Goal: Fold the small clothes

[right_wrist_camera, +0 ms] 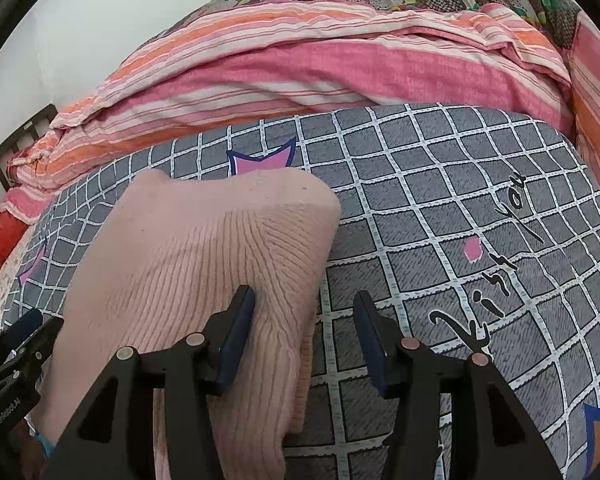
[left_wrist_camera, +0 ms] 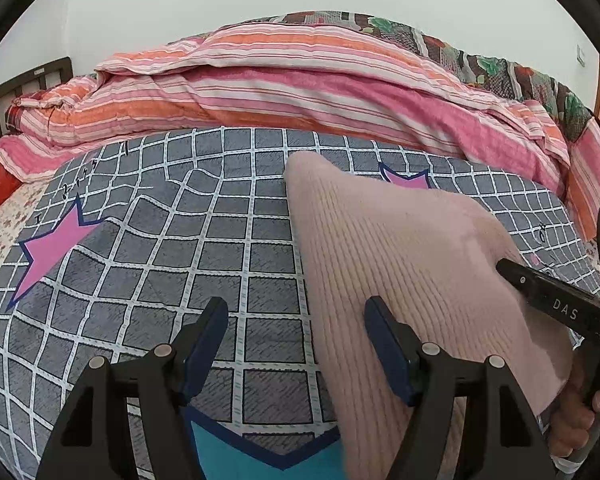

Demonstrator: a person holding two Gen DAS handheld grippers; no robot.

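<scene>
Left wrist view: near to far below.
Left gripper (left_wrist_camera: 296, 318): fingers spread wide, nothing between them; straddles the sweater's left edge, right finger (left_wrist_camera: 388, 344) over the knit, left finger over bare blanket. Prob. placed to pin or pick that edge.
Right gripper (left_wrist_camera: 548, 296): enters at 3 o'clock, one black finger lying on the knit; open/closed can't tell from here.
Right wrist view, right gripper (right_wrist_camera: 304, 330): fingers apart, gripping nothing; left finger (right_wrist_camera: 236, 332) pressed on the sweater's right part, right finger over blanket. Looks like a press to flatten the fold.
Sweater (right_wrist_camera: 204, 264): pink ribbed knit, lies on the blanket between the 2 grippers, folded to a thick oblong, doubled edge at its right side. Runs from 6 toward 12 o'clock.
Stage (my read): fold mostly made; smoothing or 1 more fold left.
Blanket (left_wrist_camera: 204, 240): grey w/ white grid, serves as the flat work surface; wrinkled at 10 o'clock.
Stars: 2 pink ones in left view, at 9 (left_wrist_camera: 52, 248) and 1 o'clock, the latter partly under the sweater.
Quilt (left_wrist_camera: 300, 80): pink/orange striped, heaped at 12 o'clock, pushed back off the work area.
Counts: grippers 2; sweaters 1; blankets 1; striped quilts 1.
</scene>
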